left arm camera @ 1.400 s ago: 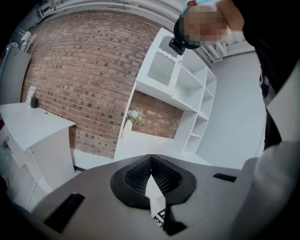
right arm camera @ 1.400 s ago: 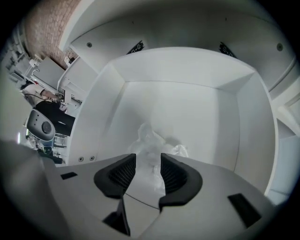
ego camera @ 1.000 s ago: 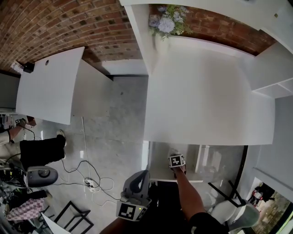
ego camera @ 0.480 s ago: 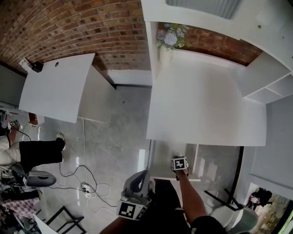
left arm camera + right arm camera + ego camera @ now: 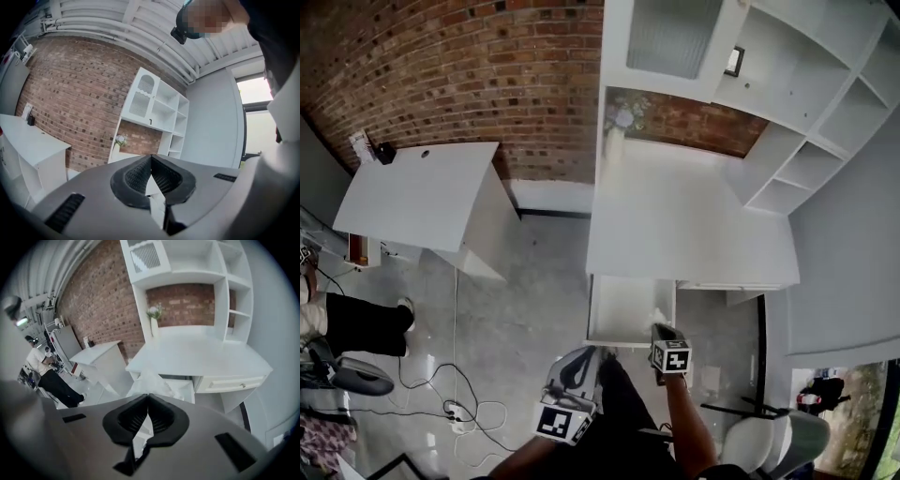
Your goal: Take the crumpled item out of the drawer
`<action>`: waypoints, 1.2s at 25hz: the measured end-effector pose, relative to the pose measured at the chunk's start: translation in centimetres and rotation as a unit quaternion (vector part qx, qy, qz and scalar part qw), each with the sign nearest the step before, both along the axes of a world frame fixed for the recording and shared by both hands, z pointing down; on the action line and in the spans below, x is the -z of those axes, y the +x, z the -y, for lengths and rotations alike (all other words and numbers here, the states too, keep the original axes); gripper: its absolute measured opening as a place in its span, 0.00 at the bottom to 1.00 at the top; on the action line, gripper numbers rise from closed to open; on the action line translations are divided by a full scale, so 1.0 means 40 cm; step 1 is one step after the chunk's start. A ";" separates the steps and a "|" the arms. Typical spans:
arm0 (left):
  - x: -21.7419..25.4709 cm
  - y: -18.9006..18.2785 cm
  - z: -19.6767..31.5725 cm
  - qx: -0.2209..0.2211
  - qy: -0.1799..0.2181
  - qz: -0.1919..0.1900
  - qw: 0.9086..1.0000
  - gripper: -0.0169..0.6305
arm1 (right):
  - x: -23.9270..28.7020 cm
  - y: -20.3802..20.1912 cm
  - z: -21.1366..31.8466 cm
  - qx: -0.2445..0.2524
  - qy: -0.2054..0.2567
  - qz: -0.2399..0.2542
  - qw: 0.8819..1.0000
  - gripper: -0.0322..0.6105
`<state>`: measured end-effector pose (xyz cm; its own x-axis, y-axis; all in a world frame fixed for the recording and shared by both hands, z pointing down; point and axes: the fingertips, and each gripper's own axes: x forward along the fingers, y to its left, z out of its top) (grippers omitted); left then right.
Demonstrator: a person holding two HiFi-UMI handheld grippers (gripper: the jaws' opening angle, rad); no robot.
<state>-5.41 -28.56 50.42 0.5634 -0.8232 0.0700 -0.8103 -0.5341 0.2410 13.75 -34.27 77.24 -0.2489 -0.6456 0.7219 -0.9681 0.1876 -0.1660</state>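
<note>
Crumpled item [image 5: 151, 379]: white, thin, wrinkled sheet. Pinched in the right gripper [image 5: 147, 397]. White material shows in the slot between the pads and bunches out just beyond the tips, so the jaws are clamped down on it with no gap at the tips.

Head view: the item [image 5: 659, 317] sits right at the right gripper's [image 5: 662, 330] tips, over the front-right corner of the open drawer [image 5: 614, 314]. Can't tell whether its far end is touching the drawer or already clear of it.

Orientation: the long axis looks roughly in line with the jaws. The near end is narrow in the pinch and the far end fans wider, pointing away from the tips toward the desk [image 5: 201, 352]. Loose shape, so that's approximate.

Why this grip, my read: pinching one edge is the only practical hold on a soft wad. The free end then trails ahead of the fingers and should come out without snagging if the pull comes back toward the person.

Left gripper [image 5: 151, 158]: jaws closed tip to tip, holding nothing. It's held low, on the near side of the drawer and off to the left of the right jaws [image 5: 581, 361], angled up at the shelving. Looks parked, since the drawer is already open.

The drawer is open directly ahead of the right tips, and the desk top is beyond it.
</note>
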 end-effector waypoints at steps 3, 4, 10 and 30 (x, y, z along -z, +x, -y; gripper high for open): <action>0.025 -0.010 -0.111 -0.011 0.014 -0.002 1.000 0.06 | 0.166 -0.001 -0.097 -0.010 0.062 0.004 0.998 0.08; 0.035 -0.012 -0.142 -0.013 0.015 -0.003 1.000 0.06 | 0.216 -0.002 -0.132 -0.014 0.079 0.007 0.997 0.08; 0.085 -0.007 -0.262 -0.014 0.027 -0.010 0.999 0.06 | 0.431 -0.017 -0.319 -0.016 0.159 0.020 0.987 0.08; 0.045 0.155 -0.372 -0.007 0.000 0.007 1.000 0.06 | 0.618 0.090 -0.540 -0.008 0.252 0.030 0.967 0.08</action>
